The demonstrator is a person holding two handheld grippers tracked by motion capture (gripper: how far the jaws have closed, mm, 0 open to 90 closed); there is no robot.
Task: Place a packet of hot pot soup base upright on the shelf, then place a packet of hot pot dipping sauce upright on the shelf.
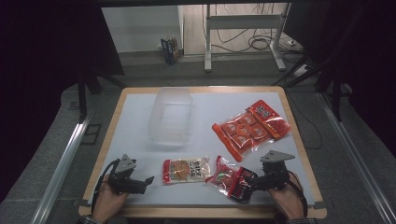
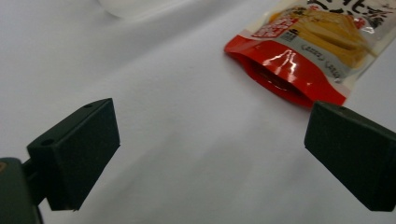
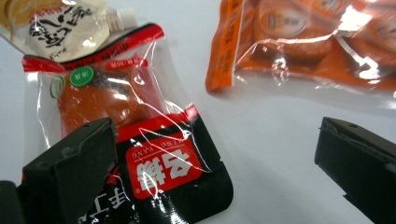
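The right gripper (image 1: 246,183) is being held with its jaws wide apart and nothing clamped; in the right gripper view (image 3: 212,175) the red-and-black snack pouch (image 3: 140,154) is lying partly between the jaws, against the left one. In the high view this pouch (image 1: 229,178) is being shown at the table's (image 1: 140,116) 5 o'clock edge. The left gripper (image 1: 148,180) is likewise being held wide, empty, at 7 o'clock. Just beyond it, at 6 o'clock, the yellow-and-red cracker packet (image 1: 186,170) is lying flat. The clear plastic bin (image 1: 171,116) is standing near 12 o'clock, and the orange multi-pack bag (image 1: 250,128) is lying at 2 o'clock.
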